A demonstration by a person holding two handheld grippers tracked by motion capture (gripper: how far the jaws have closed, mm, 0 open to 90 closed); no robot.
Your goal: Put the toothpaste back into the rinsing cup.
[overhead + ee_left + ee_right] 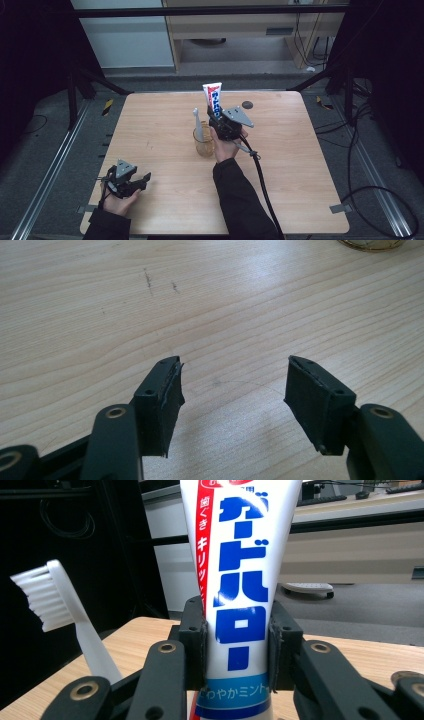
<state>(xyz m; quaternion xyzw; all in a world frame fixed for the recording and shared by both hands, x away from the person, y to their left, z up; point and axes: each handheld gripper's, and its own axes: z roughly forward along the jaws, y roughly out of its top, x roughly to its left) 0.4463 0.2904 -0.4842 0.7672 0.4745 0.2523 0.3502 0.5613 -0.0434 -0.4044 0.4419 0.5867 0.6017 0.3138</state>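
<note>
While the wooden table (165, 115) lies mostly bare, the action sits near its middle, where the right gripper (223, 121) has its jaws closed on the lower body of a toothpaste tube (240, 580), held upright just beside and above a glass cup (204, 142) with a white toothbrush (55, 605) standing in it. The left gripper (232, 385) rests near the front left corner, jaws spread wide over bare wood with nothing between them. The tube looks light and soft-walled, likely to dent or ooze if squeezed hard, so the stiffer stretch near the cap seems the safer hold. The glass is probably fragile and easily tipped. There is ample open room on all sides, and the table's edges are well apart from the cup.
</note>
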